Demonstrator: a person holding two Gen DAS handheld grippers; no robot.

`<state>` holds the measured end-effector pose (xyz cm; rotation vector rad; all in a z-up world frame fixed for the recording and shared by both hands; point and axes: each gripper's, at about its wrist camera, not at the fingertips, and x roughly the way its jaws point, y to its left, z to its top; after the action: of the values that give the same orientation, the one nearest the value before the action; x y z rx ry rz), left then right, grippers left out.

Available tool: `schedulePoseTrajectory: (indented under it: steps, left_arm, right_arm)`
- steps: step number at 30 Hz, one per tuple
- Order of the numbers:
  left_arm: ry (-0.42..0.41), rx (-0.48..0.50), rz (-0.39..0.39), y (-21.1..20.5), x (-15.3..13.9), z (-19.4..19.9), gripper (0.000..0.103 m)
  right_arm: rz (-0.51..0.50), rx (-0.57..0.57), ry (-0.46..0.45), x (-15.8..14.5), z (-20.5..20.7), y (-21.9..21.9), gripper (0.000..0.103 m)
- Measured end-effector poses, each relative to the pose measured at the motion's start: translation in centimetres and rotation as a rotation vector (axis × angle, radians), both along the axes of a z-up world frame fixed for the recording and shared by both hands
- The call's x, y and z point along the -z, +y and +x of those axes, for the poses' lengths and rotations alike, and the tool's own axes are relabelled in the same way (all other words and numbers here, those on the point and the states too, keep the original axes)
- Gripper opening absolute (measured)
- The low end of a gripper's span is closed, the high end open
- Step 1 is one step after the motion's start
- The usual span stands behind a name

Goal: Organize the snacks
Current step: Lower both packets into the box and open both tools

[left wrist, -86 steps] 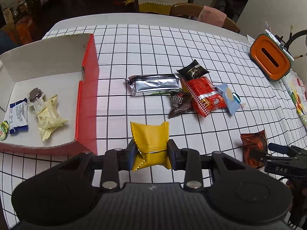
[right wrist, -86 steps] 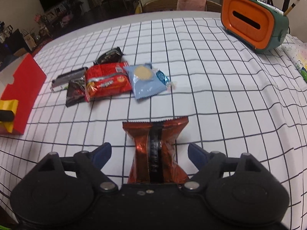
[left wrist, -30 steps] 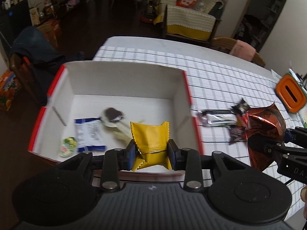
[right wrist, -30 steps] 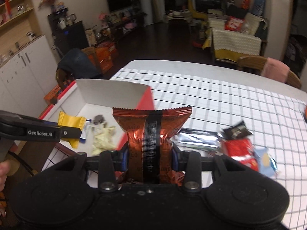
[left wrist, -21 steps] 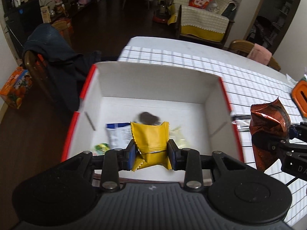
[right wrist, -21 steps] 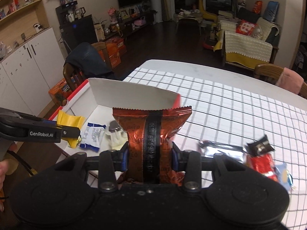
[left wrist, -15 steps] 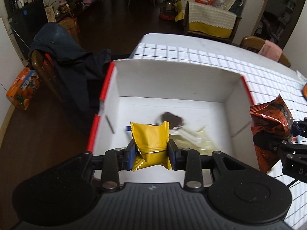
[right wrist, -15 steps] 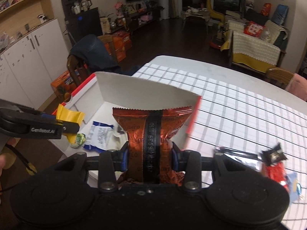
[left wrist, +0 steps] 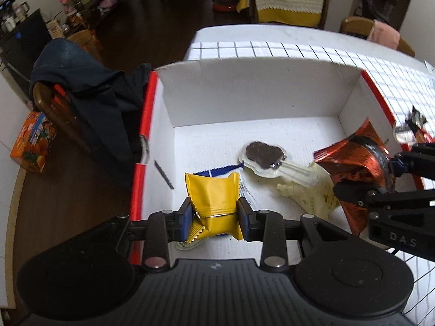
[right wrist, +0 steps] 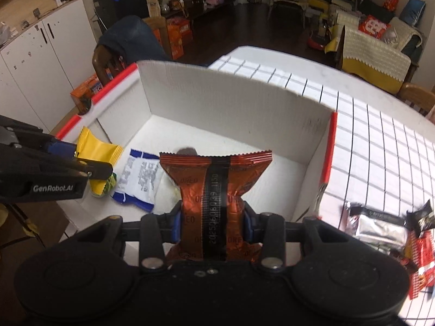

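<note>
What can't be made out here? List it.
- Small green-and-white item: left wrist view, mostly behind the yellow packet and the left gripper.
- Blue-and-white packet: print too small to read, right wrist view.
- Red snack: cut off by the right edge, blurred.

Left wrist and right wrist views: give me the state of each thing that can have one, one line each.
left gripper: shut on the yellow packet.
yellow packet: sealed, held above the box floor.
right gripper: shut on the orange foil packet.
orange foil packet: sealed, pinched at its middle, over the box.
box: open-topped, partly filled.
blue and white packet: lying flat in the box.
silver wrapper: on the tablecloth, outside the box.
</note>
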<state>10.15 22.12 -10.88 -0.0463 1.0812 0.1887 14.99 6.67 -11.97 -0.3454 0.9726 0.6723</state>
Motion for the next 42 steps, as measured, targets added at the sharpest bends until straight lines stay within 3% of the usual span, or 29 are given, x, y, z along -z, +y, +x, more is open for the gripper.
schedulePoseTrajectory:
  steps: [7, 18, 26, 30, 37, 42]
  left_arm:
    - [0.074, 0.027, 0.010, -0.5, 2.1, 0.6, 0.034]
    - [0.083, 0.012, -0.012, -0.5, 2.3, 0.3, 0.036]
    - [0.028, 0.007, -0.033, -0.9, 0.4, -1.0, 0.056]
    - [-0.012, 0.006, -0.032, -1.2, -1.0, -1.8, 0.059]
    - [-0.094, 0.015, -0.020, -2.0, -3.8, -3.4, 0.067]
    - [-0.154, 0.039, -0.019, -3.5, -5.7, -4.4, 0.076]
  right_arm:
    - [-0.036, 0.004, 0.014, 1.5, -0.4, 0.6, 0.041]
    - [-0.035, 0.010, 0.019, 1.2, -0.5, 0.6, 0.041]
    - [0.010, 0.020, 0.017, -0.2, -1.1, -0.6, 0.044]
    - [0.043, 0.015, 0.013, -1.4, -1.5, -1.3, 0.047]
    - [0.116, 0.030, -0.018, -4.0, -2.7, -3.5, 0.075]
    - [0.171, 0.048, -0.032, -6.0, -3.6, -6.1, 0.082]
